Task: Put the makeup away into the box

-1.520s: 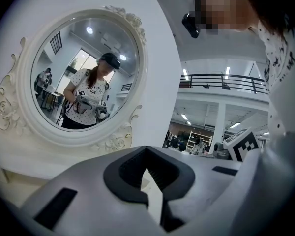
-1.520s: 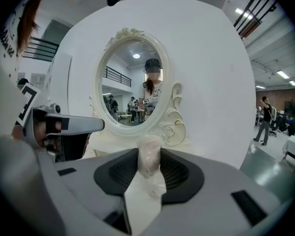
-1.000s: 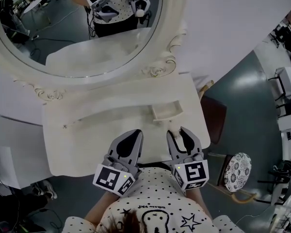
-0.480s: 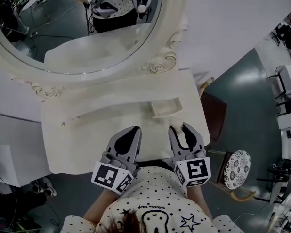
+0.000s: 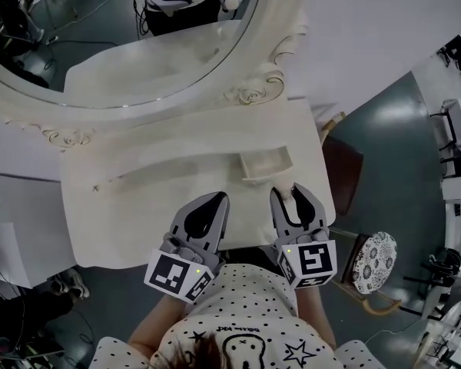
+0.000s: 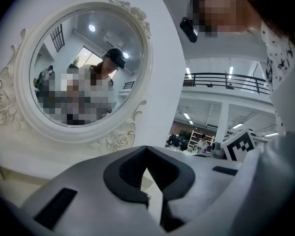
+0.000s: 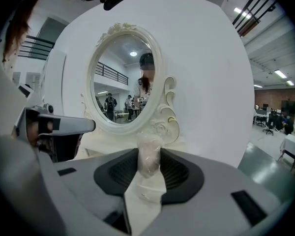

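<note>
the surface (image 5: 138, 206) was a white dressing table with a curved front edge, set against a white wall panel (image 5: 369, 21). an oval mirror (image 5: 123, 37) in a carved, scrolled frame rose from its back. the glass showed the person's spotted shirt and both marker cubes at its top edge. round the table ran a grey-green floor (image 5: 384, 152). a stool with a round patterned seat (image 5: 375, 261) stood off to the right, well apart from the table. the right gripper view showed an open hall beyond the panel, with desks and office chairs far off.

a small open box (image 5: 266, 177) sat on the right half of the surface, near the front. the right tongs (image 5: 290, 193) hung over the front edge just short of it, with only bare surface between. they pinched a pale, translucent piece of makeup (image 7: 149, 154), which stood upright between the ribbed pads and poked above them. the left tongs (image 5: 217, 198) lay beside them to the left, tips pressed together on nothing, pointing toward the mirror's frame.
</note>
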`<action>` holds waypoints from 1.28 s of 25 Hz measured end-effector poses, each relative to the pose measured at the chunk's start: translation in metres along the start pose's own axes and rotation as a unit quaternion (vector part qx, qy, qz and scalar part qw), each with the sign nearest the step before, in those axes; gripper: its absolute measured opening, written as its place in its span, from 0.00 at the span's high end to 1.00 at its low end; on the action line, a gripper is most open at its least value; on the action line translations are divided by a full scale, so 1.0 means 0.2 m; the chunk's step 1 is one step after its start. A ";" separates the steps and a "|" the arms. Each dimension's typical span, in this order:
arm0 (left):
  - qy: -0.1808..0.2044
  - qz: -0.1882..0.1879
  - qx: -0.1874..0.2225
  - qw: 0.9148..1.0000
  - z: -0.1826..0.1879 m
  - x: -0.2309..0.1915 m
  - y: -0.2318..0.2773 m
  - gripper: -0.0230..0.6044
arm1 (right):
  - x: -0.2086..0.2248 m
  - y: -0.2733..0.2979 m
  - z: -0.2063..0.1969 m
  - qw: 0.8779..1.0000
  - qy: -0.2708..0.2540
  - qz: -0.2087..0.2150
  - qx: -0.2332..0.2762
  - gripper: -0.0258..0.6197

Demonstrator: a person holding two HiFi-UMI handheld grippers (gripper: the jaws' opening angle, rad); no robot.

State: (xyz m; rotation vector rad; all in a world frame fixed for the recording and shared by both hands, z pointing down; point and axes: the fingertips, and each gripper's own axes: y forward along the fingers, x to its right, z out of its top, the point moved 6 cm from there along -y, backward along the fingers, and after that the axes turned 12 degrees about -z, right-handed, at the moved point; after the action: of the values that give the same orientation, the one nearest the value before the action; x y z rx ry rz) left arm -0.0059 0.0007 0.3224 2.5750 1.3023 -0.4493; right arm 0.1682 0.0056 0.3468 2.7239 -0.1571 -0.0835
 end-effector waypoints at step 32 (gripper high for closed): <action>-0.072 0.039 -0.045 0.996 -0.29 -0.18 0.20 0.97 | 0.11 0.56 -0.28 0.995 -0.029 0.037 -0.082 0.74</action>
State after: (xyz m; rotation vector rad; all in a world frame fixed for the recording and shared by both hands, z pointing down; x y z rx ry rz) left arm 0.0170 -0.0300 0.3913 2.4587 1.1432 -0.5384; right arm 0.1831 -0.0772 0.4423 2.5500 -0.2569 -0.1474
